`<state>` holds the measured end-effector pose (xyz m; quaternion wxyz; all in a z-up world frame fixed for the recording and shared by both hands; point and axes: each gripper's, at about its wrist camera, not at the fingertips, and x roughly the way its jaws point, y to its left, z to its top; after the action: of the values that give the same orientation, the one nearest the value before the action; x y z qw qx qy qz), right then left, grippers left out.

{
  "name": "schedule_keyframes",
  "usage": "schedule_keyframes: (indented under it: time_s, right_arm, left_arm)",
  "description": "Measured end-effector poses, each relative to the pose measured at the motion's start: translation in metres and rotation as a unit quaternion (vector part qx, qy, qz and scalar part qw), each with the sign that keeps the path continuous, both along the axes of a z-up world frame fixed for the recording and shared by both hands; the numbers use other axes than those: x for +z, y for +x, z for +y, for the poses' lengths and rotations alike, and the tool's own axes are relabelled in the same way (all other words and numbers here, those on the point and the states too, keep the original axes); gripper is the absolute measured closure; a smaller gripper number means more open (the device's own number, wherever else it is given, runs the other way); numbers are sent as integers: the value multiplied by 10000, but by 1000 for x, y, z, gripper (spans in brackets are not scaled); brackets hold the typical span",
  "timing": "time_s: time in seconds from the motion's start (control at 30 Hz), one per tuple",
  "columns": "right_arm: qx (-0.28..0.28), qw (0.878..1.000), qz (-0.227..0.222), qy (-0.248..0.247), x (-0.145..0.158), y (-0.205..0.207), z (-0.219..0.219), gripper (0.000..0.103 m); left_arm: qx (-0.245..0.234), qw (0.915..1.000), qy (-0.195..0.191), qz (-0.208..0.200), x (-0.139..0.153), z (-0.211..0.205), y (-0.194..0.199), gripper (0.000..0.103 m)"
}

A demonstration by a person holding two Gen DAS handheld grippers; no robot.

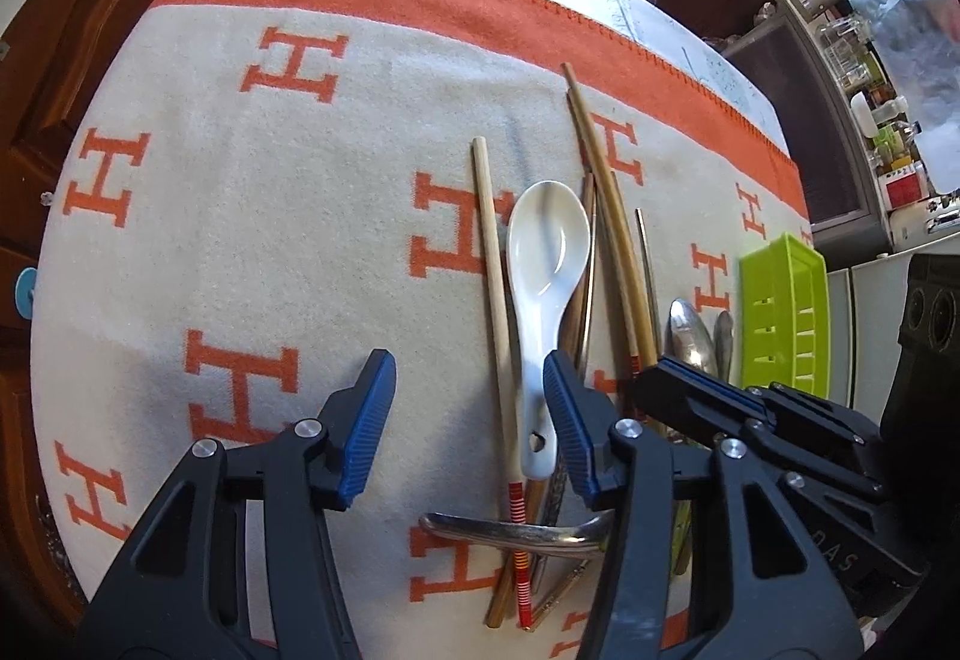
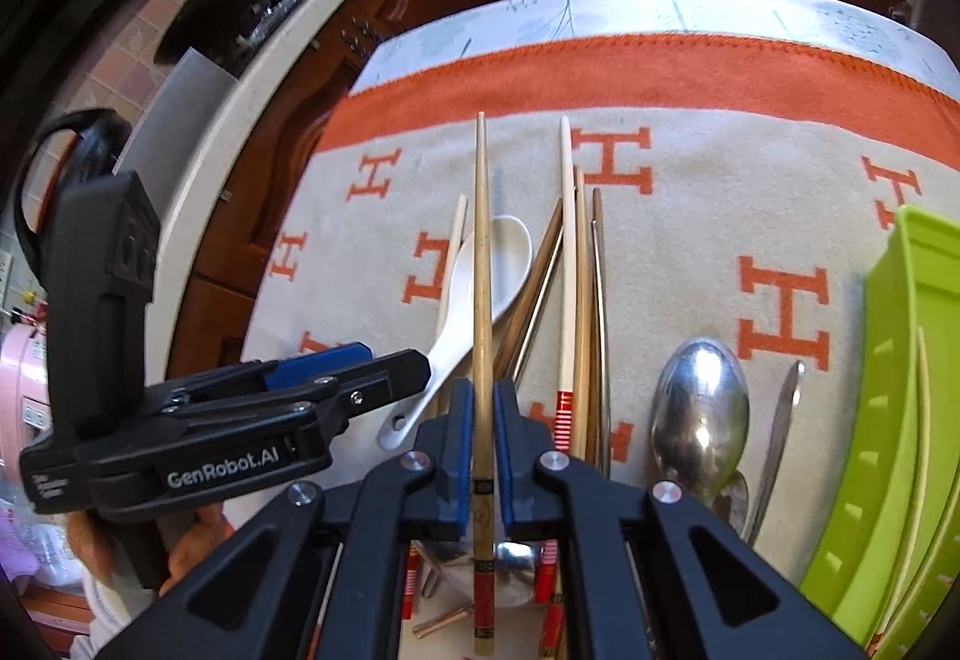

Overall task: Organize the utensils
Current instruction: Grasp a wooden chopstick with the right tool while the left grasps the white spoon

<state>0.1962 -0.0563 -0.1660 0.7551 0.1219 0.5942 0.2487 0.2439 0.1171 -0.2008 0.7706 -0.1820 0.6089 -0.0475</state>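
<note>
Bamboo chopstick is clamped between the pads of my right claw, its long axis pointing straight away from me, above the pile on the blanket. My left claw is released, its jaws apart over the white ceramic spoon. Green basket lies to the right, nearer my right hand.

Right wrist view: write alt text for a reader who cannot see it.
The right hand-held gripper is shut on a wooden chopstick above a pile of chopsticks and a white spoon on an orange-patterned cloth. The left hand-held gripper and a green basket flank it.
</note>
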Motion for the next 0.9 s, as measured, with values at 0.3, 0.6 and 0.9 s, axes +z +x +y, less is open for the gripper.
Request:
schedule_keyframes:
  time_s: [0.3, 0.6, 0.9]
  right_arm:
    - [-216, 9991, -61, 352, 15, -10, -23, 97]
    - [-477, 9979, -23, 433, 13, -11, -38, 97]
    - [-593, 9965, -36, 582, 17, -18, -49, 97]
  left_arm:
    - [-158, 9998, -95, 7, 7, -15, 0, 64]
    - [-59, 9994, 222, 246, -11, -31, 6, 89]
    - [165, 9986, 494, 21, -1, -28, 1, 99]
